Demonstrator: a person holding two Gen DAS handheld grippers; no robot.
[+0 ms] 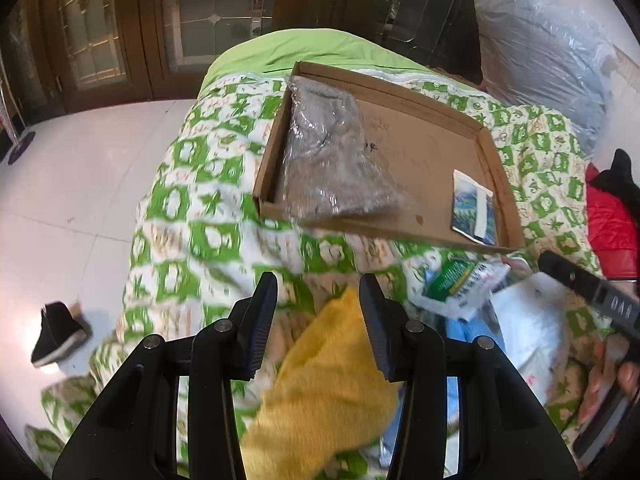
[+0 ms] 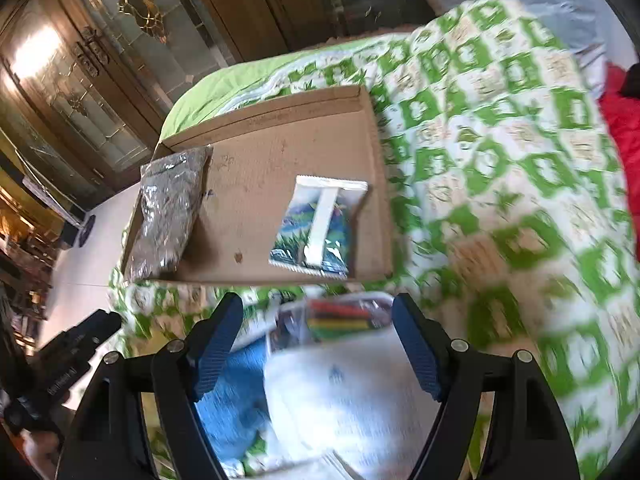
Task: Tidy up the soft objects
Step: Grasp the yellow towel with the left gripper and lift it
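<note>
**Both claws apart above the pile, two packets in the cardboard tray**

Yellow fuzzy cloth (image 1: 320, 392) lies closest to the lens in the left wrist view, directly under the left gripper (image 1: 319, 320), whose jaws stand apart with nothing pressed between the pads; the cloth shows through the gap and runs back beneath the right finger. Only this view shows the black shoe (image 1: 58, 334) on the white tiled floor (image 1: 80, 184), well off to the left of the claw, and the green-and-white crinkled plastic pouch (image 1: 460, 284) just right of it and a little ahead. At the far right edge a hand (image 1: 608, 380) grips the other tool.

Ahead of the claw, on the green-and-white patterned quilt (image 1: 192, 208), sits the shallow brown cardboard tray (image 1: 424, 148). Against its left wall lies a grey item sealed in clear plastic (image 1: 332, 160); in its near right corner lies a small blue-green printed packet with a white strip (image 1: 474, 216).

From the right wrist, the right gripper (image 2: 318, 340) is spread wide over a white soft bundle (image 2: 352, 396), touching nothing that can be made out. Blue cloth (image 2: 232, 400) lies under its left finger, and a clear-wrapped pack with red, yellow and green stripes (image 2: 344, 318) sits just ahead between the fingertips; none of these shows clearly in the other view. Beyond it the same tray holds the same two packets, well apart.
</note>
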